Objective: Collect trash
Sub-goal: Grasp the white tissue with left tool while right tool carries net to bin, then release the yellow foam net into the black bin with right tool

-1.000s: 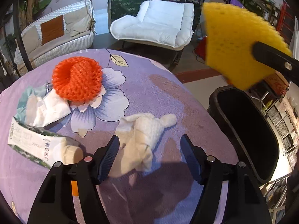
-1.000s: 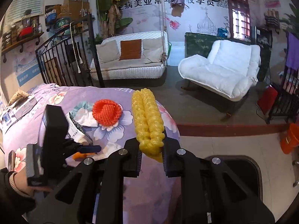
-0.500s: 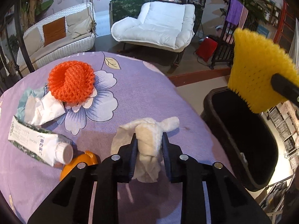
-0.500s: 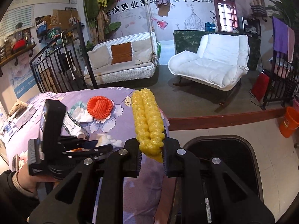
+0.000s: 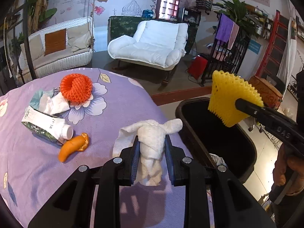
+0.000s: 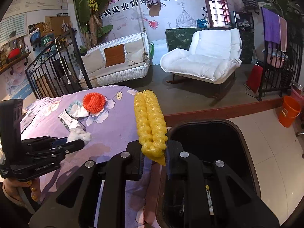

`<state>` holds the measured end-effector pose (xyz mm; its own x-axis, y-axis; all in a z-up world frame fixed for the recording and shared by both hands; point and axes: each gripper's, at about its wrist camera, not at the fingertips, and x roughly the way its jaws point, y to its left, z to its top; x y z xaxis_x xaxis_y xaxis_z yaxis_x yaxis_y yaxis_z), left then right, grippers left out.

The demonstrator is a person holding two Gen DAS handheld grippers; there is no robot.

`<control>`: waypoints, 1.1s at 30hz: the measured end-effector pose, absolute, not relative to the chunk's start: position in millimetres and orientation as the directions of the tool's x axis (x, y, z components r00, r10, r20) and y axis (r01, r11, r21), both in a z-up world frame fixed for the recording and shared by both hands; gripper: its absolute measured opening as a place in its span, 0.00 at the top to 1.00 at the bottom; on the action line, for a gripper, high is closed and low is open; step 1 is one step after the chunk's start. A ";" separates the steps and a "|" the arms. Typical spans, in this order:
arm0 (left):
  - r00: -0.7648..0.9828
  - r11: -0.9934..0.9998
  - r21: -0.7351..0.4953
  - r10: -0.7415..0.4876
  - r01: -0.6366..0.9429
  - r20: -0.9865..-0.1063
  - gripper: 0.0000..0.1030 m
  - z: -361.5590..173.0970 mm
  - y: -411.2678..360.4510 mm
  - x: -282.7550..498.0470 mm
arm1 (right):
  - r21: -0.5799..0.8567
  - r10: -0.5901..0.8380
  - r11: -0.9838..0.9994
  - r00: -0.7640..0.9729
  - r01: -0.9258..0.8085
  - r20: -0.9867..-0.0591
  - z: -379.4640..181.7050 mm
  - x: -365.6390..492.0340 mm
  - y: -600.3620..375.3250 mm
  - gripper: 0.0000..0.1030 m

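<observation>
Jaws of both grippers are clamped on trash beside the black bin (image 5: 245, 142).
Left gripper (image 5: 151, 152) pinches a crumpled white tissue (image 5: 152, 142) squarely between its jaws, at the table (image 5: 121, 98) edge nearest the bin. Right gripper (image 6: 153, 156) squeezes a yellow foam net (image 6: 150, 125) by its lower end, the rest standing up past the jaws over the bin's rim. An orange foam net (image 5: 76, 89), a tube (image 5: 47, 126) and a peel (image 5: 73, 149) lie farther in on the table.
</observation>
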<state>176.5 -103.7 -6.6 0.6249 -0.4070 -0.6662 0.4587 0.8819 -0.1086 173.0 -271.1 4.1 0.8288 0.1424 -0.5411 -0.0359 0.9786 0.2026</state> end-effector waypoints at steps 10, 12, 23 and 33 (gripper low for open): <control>0.608 0.857 -0.149 -0.462 0.493 -0.646 0.75 -7.2 -117.1 148.6 | 0.202 0.095 0.979 0.807 0.032 -0.583 -17.0 145.6 -294.9 0.82; 0.604 0.851 -0.152 -0.471 0.502 -0.643 0.75 -6.6 -121.2 144.4 | 0.197 0.067 0.978 0.791 0.068 -0.607 -27.0 143.7 -303.5 0.82; 0.550 0.805 -0.162 -0.522 0.571 -0.652 0.75 -12.7 -153.3 134.7 | 0.211 0.012 0.956 0.689 0.205 -0.724 -79.7 150.9 -335.3 0.81; 0.509 0.783 -0.167 -0.533 0.599 -0.676 0.75 -22.6 -171.9 136.4 | 0.273 -0.004 0.906 0.651 0.324 -0.759 -106.9 146.7 -355.2 0.39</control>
<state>136.4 -171.9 -22.6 0.5087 -0.5328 -0.6763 0.5987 0.7834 -0.1669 146.7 -355.2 -106.9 0.6513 -0.0045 -0.7588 0.3237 0.9061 0.2725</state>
